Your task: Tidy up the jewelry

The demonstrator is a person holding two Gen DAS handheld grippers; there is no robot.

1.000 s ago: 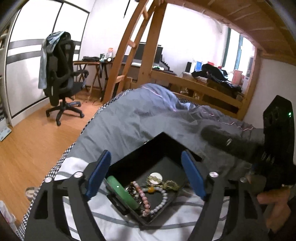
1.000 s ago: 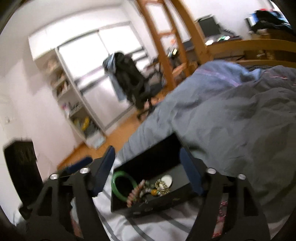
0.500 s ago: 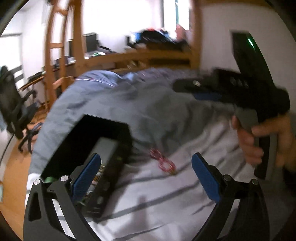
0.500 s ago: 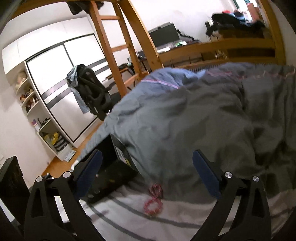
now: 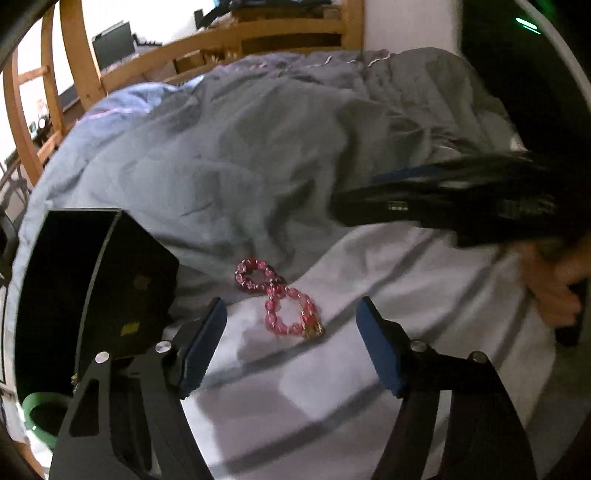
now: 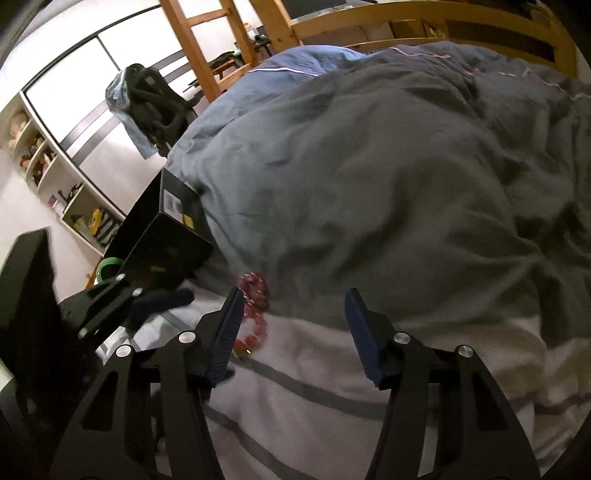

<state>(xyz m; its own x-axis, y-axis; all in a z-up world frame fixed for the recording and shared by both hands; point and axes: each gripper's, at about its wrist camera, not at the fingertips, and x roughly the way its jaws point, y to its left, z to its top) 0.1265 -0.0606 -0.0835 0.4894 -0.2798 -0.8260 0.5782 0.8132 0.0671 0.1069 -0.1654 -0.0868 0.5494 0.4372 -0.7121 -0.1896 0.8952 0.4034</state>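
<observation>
A pink bead bracelet [image 5: 280, 299], twisted into a figure eight, lies on the striped white sheet [image 5: 332, 406] at the duvet's edge. My left gripper [image 5: 291, 314] hovers just before it, jaws closing, the beads between the blue fingertips but untouched. The black jewelry box [image 5: 96, 280] stands open at the left, with a green bangle [image 5: 40, 410] low beside it. In the right wrist view the bracelet [image 6: 255, 314] shows beside my right gripper's [image 6: 293, 306] left finger. Those jaws are closing too, with only bedding between them. The box [image 6: 166, 240] sits further left.
A rumpled grey duvet [image 6: 369, 166] covers the bed beyond the beads. A wooden bunk frame [image 5: 258, 33] stands behind. The other gripper [image 5: 443, 206] and a hand [image 5: 554, 291] cross the left view's right side. An office chair [image 6: 151, 107] and shelves [image 6: 55, 173] stand off the bed.
Both views swung from the jewelry box over to the pink bracelet and dropped closer to the bed. Both pairs of jaws stand narrower than half a second ago.
</observation>
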